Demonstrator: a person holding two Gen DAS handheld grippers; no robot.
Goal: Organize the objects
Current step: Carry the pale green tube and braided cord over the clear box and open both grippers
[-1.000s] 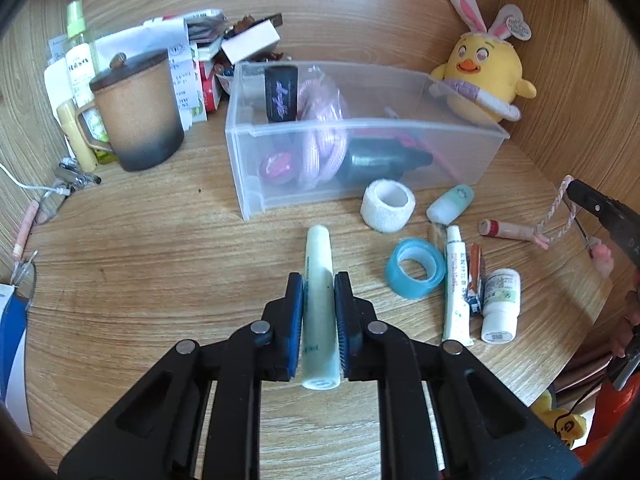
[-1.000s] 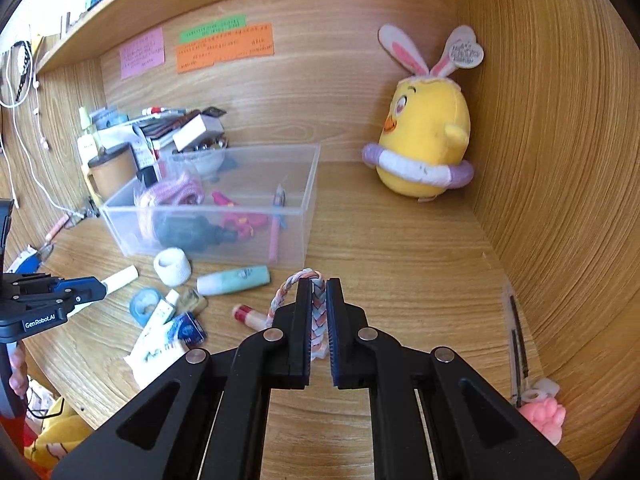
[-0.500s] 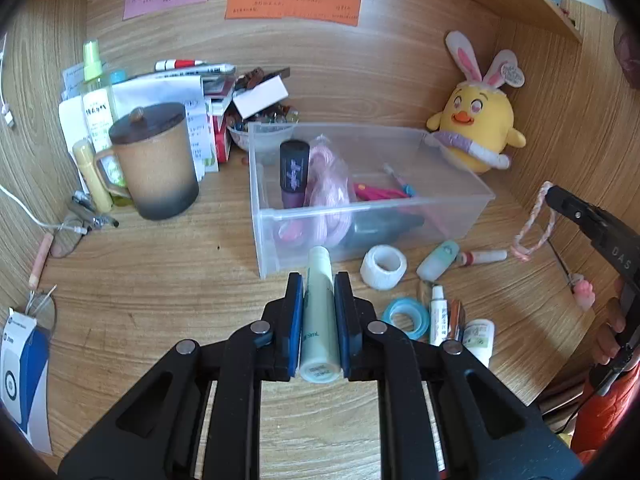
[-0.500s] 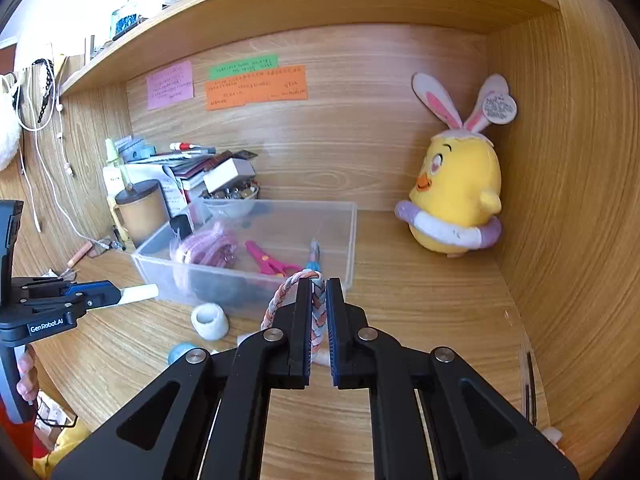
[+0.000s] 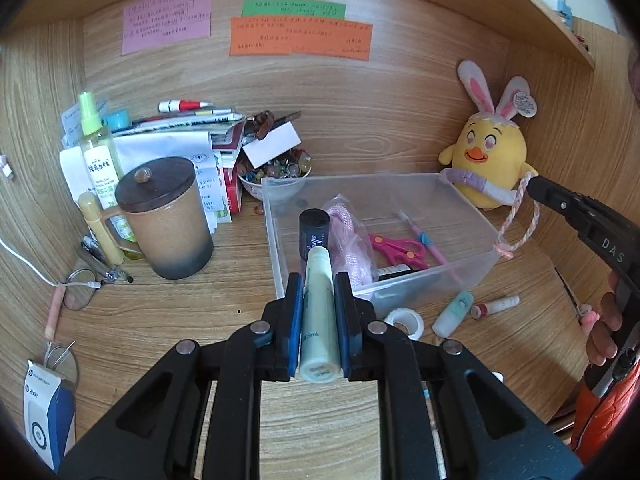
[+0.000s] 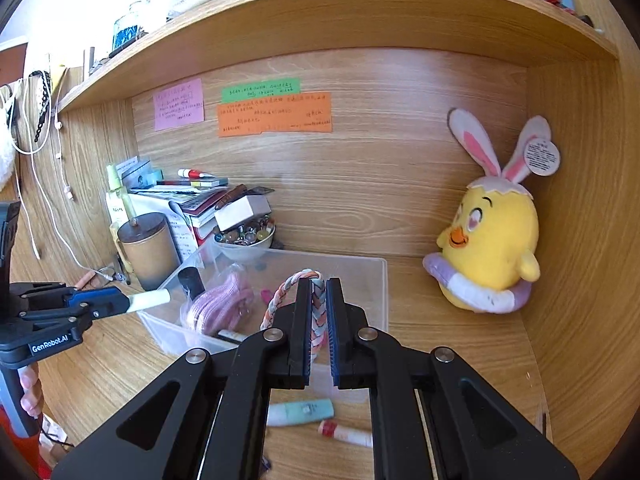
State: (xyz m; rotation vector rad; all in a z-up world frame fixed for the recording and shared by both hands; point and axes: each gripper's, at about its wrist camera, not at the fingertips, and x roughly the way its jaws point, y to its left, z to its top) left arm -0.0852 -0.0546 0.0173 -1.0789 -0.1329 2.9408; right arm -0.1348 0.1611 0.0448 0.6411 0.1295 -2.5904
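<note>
My left gripper (image 5: 319, 286) is shut on a pale green tube (image 5: 319, 312) and holds it above the desk, just in front of the clear plastic bin (image 5: 476, 264). The tube also shows in the right wrist view (image 6: 150, 300). My right gripper (image 6: 319, 292) is shut on a braided pink, white and blue cord loop (image 6: 316, 308) and holds it over the bin's (image 6: 376, 276) right side; the loop also shows in the left wrist view (image 5: 516, 220). The bin holds a pink coiled cord (image 5: 348, 236), pink scissors (image 5: 396, 248), a black bottle (image 5: 314, 232) and a pen.
On the desk before the bin lie a white tape roll (image 5: 406, 322), a mint tube (image 5: 452, 314) and a lip balm (image 5: 496, 306). A brown lidded mug (image 5: 164, 216), papers and a bead bowl (image 5: 276, 172) stand at back left. A yellow chick plush (image 5: 486, 160) sits at back right.
Both grippers have risen with their loads. The left one has carried the tube up off the desk toward the bin; the right one has brought the cord loop over the bin.
</note>
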